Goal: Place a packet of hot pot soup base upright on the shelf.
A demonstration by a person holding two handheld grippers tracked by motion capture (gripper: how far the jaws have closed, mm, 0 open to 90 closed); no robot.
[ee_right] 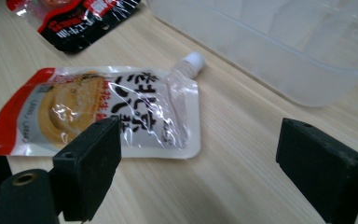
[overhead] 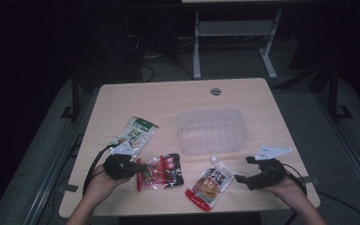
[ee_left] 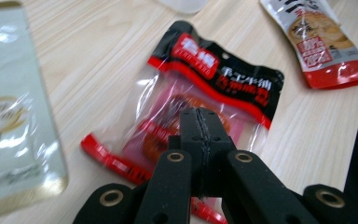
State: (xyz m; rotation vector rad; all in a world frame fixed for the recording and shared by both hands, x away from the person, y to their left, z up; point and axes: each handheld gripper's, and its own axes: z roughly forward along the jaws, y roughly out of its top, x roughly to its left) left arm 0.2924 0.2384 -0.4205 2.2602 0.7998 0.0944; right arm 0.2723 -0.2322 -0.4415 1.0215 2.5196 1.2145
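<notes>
Dark room beyond, a white-legged frame (overhead: 234,35) at the back; in front, a pale wooden table (overhead: 168,96) with its far half bare and open, front edge nearest the person. Farthest left, a green and white packet (overhead: 137,132) lay flat, well in from the left edge. Just below it, the left gripper (overhead: 143,166), jaws pressed together with no gap and nothing caught between the tips in the left gripper view, hovering over the near end of a red and black snack packet (ee_left: 205,107); whether touching it, not possible to tell. Flat on the wood, that packet sat between the green packet and the middle of the table. Right of it, a red and white spouted pouch (ee_right: 107,109) lay tilted, white cap toward the tub, close to the front edge, apart from the snack packet. Behind both, near the table's centre, a clear plastic tub (overhead: 211,130) stood upright, with nothing seen inside. Farthest right, the right gripper (overhead: 242,169), jaws spread wide and holding nothing, pointed at the pouch with bare wood between. Free wood remained around the tub toward the right edge.
</notes>
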